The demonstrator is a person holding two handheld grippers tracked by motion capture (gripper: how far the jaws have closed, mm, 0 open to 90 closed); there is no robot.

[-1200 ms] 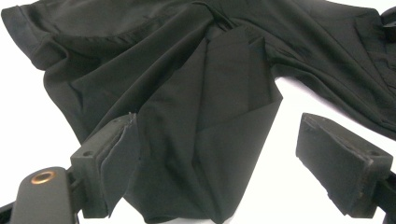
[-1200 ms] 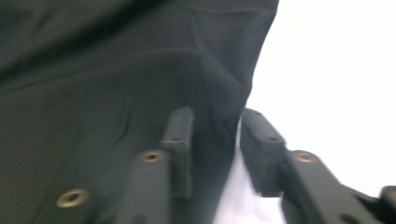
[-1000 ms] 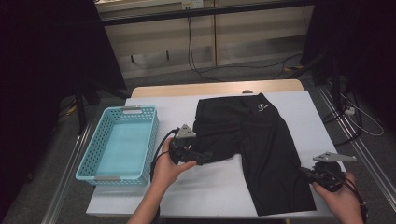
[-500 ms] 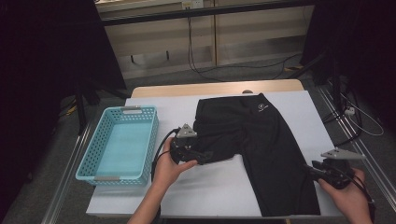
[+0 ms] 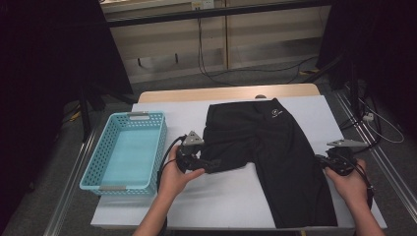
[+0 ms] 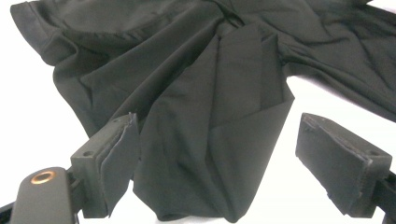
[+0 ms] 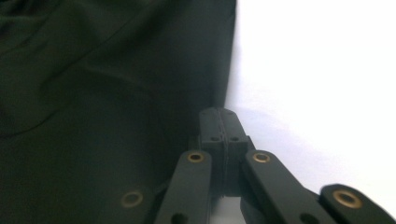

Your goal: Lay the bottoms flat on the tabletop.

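Where spread, one black garment (image 5: 275,157)

Left forearm in from the bottom centre of the high view, slanting up to the left hand (image 5: 178,173) just left of centre, curled around the left gripper (image 5: 209,163) — grey plate on top, cable looping at its left. Jaws spread wide in the left gripper view, pads (image 6: 112,161) well apart at lower left and lower right. Right hand (image 5: 350,183) at the lower right edge, gripping the right gripper (image 5: 320,161), aimed toward the frame's left. Jaws pressed flat together — pads (image 7: 218,122) touching, just opened and closed again.
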